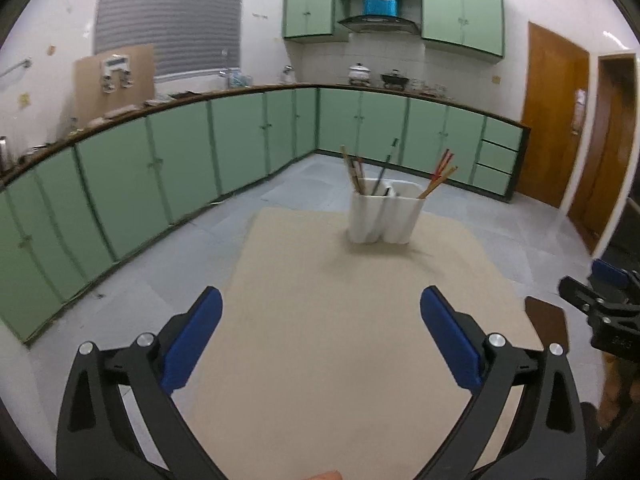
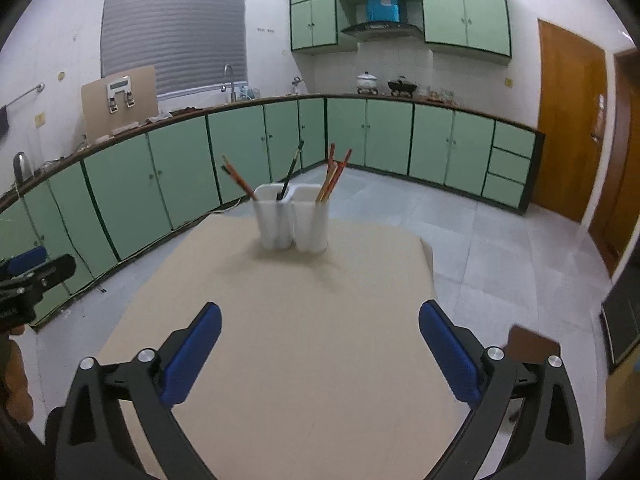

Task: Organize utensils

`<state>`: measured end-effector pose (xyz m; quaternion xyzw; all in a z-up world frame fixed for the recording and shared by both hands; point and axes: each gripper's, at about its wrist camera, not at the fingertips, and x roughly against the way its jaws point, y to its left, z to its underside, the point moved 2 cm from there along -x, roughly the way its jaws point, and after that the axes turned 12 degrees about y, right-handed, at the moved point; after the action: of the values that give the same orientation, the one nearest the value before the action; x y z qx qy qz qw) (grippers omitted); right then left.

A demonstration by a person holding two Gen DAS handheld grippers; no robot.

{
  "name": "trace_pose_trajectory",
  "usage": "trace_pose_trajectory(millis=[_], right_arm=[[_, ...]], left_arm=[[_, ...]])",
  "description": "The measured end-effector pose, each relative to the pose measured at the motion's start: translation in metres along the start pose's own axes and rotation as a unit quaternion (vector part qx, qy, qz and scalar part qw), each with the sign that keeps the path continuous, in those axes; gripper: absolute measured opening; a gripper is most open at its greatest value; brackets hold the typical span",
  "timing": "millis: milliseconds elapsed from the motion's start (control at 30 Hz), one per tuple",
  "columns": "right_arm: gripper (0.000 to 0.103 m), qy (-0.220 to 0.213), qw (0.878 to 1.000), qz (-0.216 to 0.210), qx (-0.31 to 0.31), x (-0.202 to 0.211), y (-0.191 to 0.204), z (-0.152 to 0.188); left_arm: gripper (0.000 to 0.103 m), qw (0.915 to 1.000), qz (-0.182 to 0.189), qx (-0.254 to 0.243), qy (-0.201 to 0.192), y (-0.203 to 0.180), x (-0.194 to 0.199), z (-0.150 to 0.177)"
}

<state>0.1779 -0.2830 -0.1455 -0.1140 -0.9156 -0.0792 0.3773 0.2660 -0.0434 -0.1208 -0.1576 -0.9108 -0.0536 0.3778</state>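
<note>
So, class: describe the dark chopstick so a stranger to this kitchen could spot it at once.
Find the beige table and the white two-compartment holder at its far end. In the left compartment, the dark chopstick leans up toward the right. Its neighbours are red and tan; it alone is near-black.

Dim, even indoor light with a cool cast; no glare, only a soft faint shadow at the base of the white holder (image 1: pixel 382 216) on the table (image 1: pixel 340 340). Strong fisheye bending with black vignette corners. Left-wrist view slightly motion-blurred, right-wrist view sharper.
</note>
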Motion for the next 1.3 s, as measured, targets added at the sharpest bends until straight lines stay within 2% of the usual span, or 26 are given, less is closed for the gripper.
trace_pose_trajectory(millis=[200,300,433,533,667,800,1000,1300], right_arm=[[0.097,0.0,0.999,0.034,-0.017,0.051,0.013,0.034],[0.097,-0.019,0.999,0.045,-0.018,0.081,0.017,0.047],[0.097,-0.047,0.997,0.061,-0.022,0.119,0.017,0.064],[0.097,-0.064,0.995,0.068,-0.022,0.142,0.017,0.074],[0.097,-0.082,0.994,0.062,-0.043,0.167,0.009,0.084],[0.097,-0.097,0.992,0.069,-0.048,0.185,0.007,0.093],[0.097,-0.118,0.989,0.09,-0.027,0.2,0.017,0.105],[0.097,-0.128,0.989,0.073,-0.032,0.207,0.015,0.111]], left_arm=[[0.098,0.9989,-0.012,0.041,-0.018,0.009,0.063,0.037],[0.098,0.9983,-0.031,0.039,-0.03,0.008,0.096,0.053],[0.098,0.9981,-0.037,0.039,-0.03,0.002,0.129,0.075],[0.098,0.996,-0.074,0.028,-0.043,-0.002,0.154,0.088],[0.098,0.9956,-0.077,0.029,-0.044,-0.005,0.178,0.102],[0.098,0.994,-0.091,0.021,-0.057,-0.012,0.197,0.114],[0.098,0.9922,-0.094,0.038,-0.072,-0.015,0.215,0.126],[0.098,0.9845,-0.128,0.064,-0.102,-0.015,0.237,0.13]])
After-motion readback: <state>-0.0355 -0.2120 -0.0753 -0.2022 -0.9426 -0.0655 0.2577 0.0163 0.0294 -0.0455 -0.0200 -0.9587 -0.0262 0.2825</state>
